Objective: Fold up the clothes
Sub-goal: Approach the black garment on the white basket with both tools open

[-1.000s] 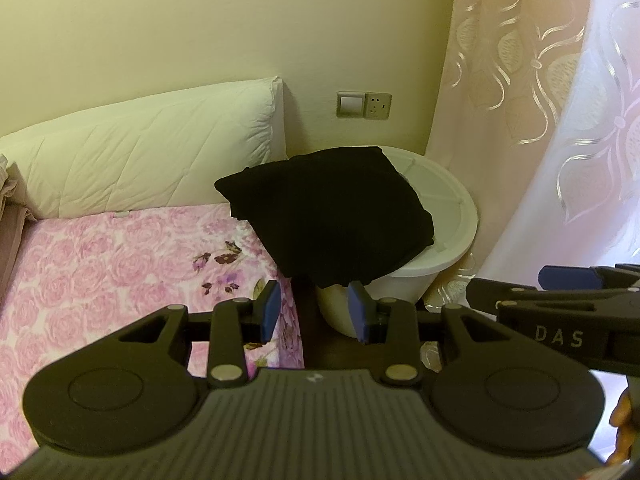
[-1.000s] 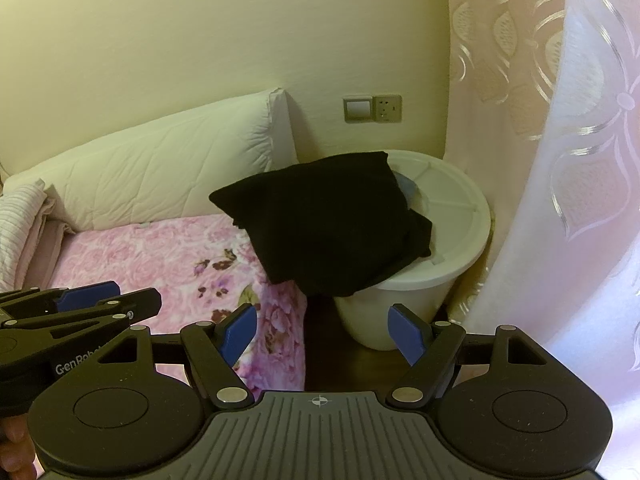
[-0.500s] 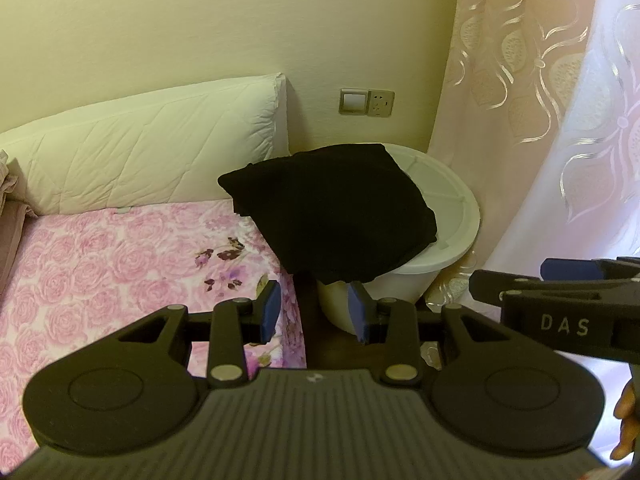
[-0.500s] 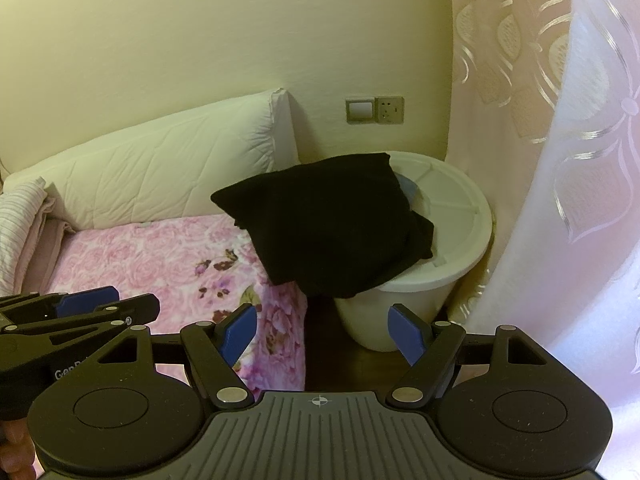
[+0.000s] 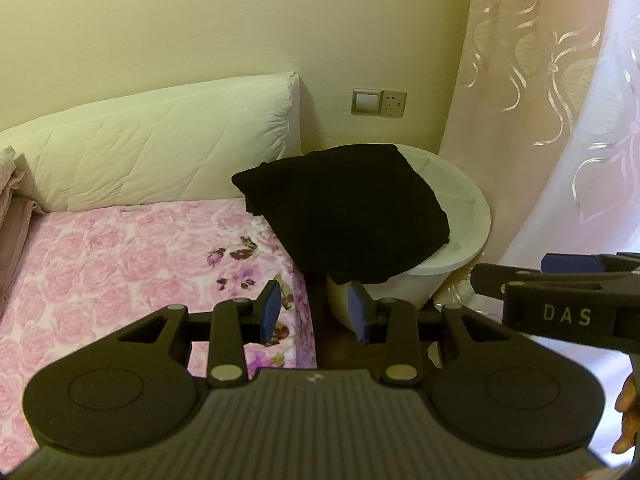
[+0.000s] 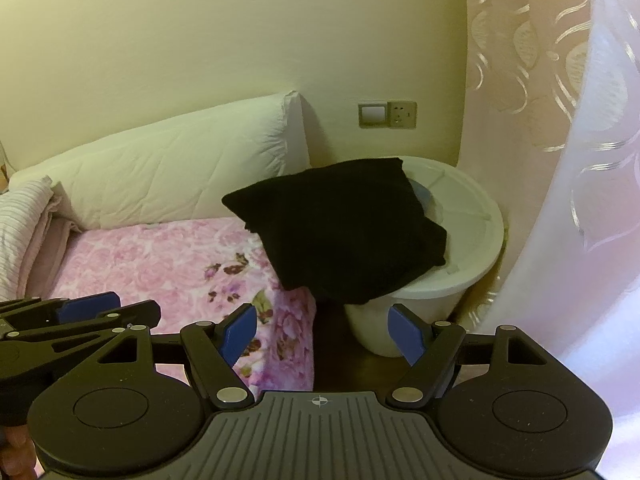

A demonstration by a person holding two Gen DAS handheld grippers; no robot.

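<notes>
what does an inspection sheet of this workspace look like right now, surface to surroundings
surface: bed with pink floral sheet, bare in the middle
job's things: folded black garment resting on the white tub, one corner overhanging the bed edge
clutter: white quilted pillow along the wall; striped folded cloth at the bed's far left
grippers: left hand-held gripper open, nothing between its pads; right hand-held gripper open, nothing held
cables: nothing seen
surroundings: wall switch and socket; patterned curtain on the right
</notes>
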